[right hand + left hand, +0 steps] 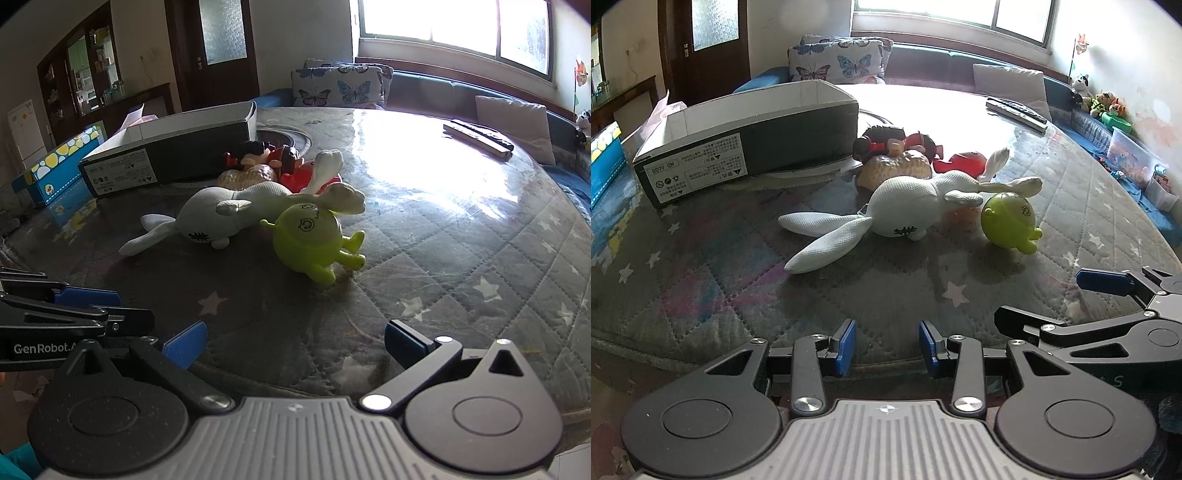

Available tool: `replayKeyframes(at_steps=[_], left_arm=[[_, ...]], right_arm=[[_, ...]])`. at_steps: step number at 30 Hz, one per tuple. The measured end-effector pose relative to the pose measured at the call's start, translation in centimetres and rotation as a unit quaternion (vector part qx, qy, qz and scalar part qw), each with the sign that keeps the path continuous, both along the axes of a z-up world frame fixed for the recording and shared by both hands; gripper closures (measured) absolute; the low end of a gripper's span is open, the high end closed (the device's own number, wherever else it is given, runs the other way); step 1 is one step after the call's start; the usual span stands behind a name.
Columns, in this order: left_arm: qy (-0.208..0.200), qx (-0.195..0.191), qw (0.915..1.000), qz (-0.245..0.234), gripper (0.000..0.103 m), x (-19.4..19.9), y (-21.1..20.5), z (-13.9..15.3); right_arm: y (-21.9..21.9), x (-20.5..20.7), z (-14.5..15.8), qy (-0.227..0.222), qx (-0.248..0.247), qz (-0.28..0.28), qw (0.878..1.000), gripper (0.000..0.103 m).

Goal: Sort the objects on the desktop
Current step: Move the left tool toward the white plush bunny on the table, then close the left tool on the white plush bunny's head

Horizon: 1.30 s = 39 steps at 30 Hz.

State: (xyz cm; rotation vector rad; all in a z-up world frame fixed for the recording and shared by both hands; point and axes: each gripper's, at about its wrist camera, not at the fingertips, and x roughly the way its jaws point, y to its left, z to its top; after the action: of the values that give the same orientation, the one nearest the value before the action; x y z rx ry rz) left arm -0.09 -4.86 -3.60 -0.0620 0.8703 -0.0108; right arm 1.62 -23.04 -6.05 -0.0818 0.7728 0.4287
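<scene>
A white plush rabbit [905, 203] [229, 210] lies mid-table. A lime green round toy [1010, 218] [314, 240] lies on its right. Behind them are a tan textured toy [897, 168] [247, 175], a dark-haired doll [886, 140] [258, 151] and a red toy [960, 162] [299, 177]. An open black-and-white cardboard box [746, 144] [170, 147] stands at the back left. My left gripper [887, 345] is open and empty at the near table edge. My right gripper [295, 345] is open wide and empty, to the left gripper's right.
The round table has a grey star-patterned quilted cover [738, 295] [461, 258]. A remote control [1015, 112] [478, 138] lies at the far right. A blue dotted box [604, 162] [55, 170] sits far left. A sofa with butterfly cushions [838, 61] stands behind.
</scene>
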Motion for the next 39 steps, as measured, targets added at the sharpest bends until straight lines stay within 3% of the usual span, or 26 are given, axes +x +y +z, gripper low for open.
replayKeyframes(at_steps=[39], left_arm=[[-0.007,-0.011,0.9998,-0.016,0.064,3.8,1.3,1.4]], right_arm=[[0.7,3.1,1.1,-0.007,-0.001,0.005,1.0,0.0]])
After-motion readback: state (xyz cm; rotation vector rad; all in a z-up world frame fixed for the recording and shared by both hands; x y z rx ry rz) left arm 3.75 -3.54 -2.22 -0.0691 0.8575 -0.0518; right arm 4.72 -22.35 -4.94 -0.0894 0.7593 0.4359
